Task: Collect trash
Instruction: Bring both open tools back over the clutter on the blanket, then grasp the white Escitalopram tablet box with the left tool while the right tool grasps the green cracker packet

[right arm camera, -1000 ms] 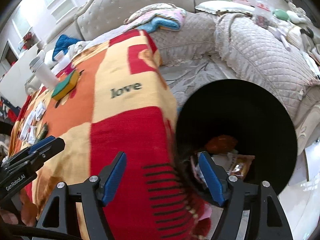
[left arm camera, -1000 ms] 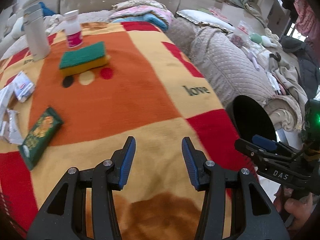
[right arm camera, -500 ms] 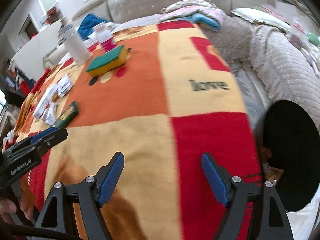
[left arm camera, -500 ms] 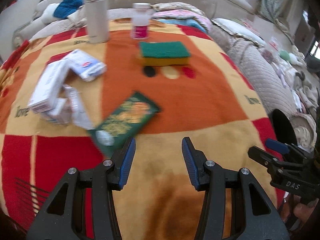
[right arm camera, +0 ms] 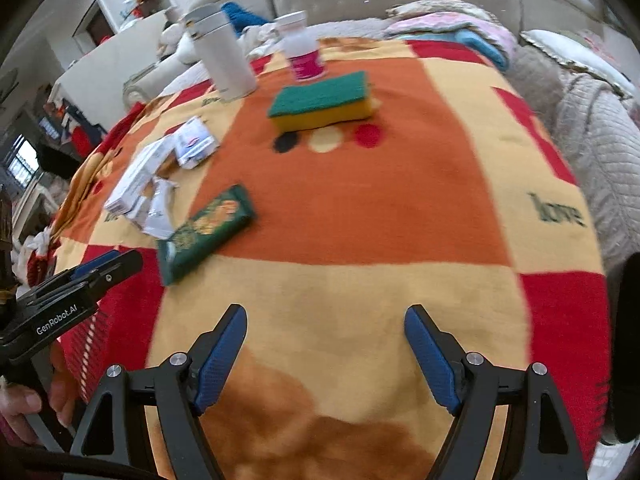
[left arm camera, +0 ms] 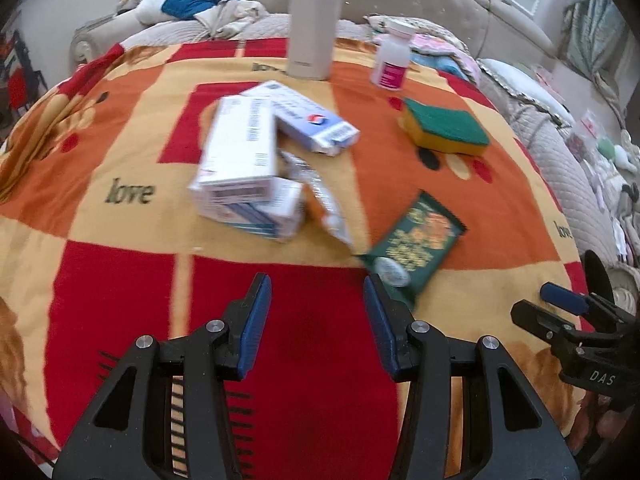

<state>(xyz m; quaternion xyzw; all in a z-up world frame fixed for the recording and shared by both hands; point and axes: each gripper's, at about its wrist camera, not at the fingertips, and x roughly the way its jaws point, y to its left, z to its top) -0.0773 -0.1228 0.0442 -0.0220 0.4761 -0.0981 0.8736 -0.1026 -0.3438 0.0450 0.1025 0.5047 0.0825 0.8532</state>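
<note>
Both grippers were held empty above the blanket-covered tabletop (left arm camera: 120,272). The left gripper (left arm camera: 316,316) had its fingers apart; the right gripper (right arm camera: 326,356) stood wider. The white boxes (left arm camera: 240,160) and green packet (left arm camera: 416,240) lay ahead.

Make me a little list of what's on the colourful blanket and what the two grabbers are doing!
surface: red, orange and yellow checked blanket
trash: pile of white cardboard boxes; dark green foil wrapper
other things: green and yellow sponge; tall white flask; small white bottle with pink label
left gripper: open, empty
right gripper: open, empty
</note>
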